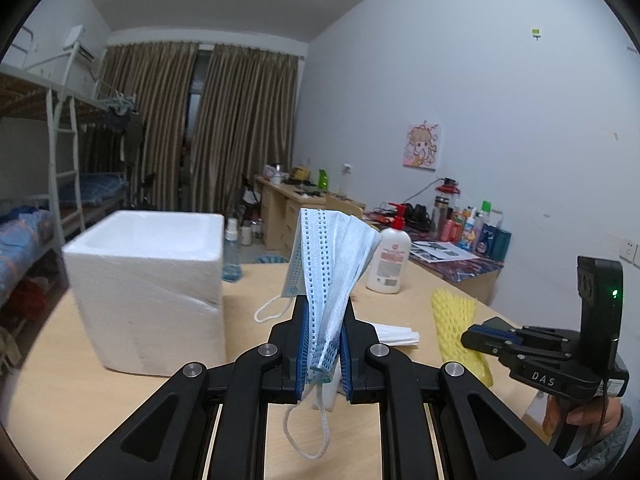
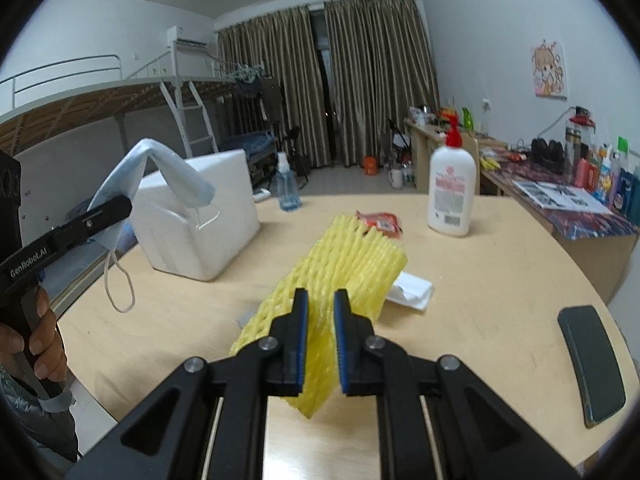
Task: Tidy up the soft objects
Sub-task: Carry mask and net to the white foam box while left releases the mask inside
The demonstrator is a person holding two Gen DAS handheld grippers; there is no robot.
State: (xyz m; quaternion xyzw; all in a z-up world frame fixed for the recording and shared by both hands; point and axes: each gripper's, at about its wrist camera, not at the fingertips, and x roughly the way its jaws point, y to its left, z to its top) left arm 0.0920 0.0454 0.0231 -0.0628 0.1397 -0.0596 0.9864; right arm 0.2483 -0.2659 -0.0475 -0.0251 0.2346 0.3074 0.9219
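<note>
Pale wood table (image 2: 500,280) fills the foreground: left gripper (image 1: 323,320) jaws clench a blue face mask (image 1: 328,264), right gripper (image 2: 321,312) jaws clench yellow foam netting (image 2: 344,264), both lifted. Beyond, folded white paper (image 2: 412,290) lies half hidden; a foam box (image 2: 200,216) stands near the far-left edge.

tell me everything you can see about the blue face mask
The blue face mask is a pleated, light blue disposable one of thin non-woven fabric, with white elastic ear loops dangling below. It is folded and bunched, clamped between the blue pads of the left hand-held gripper, which is shut on it. It stands upward from the jaws, lifted clear of the wooden table. From the right wrist view it droops over beside the white foam box; whether they touch is unclear.
</note>
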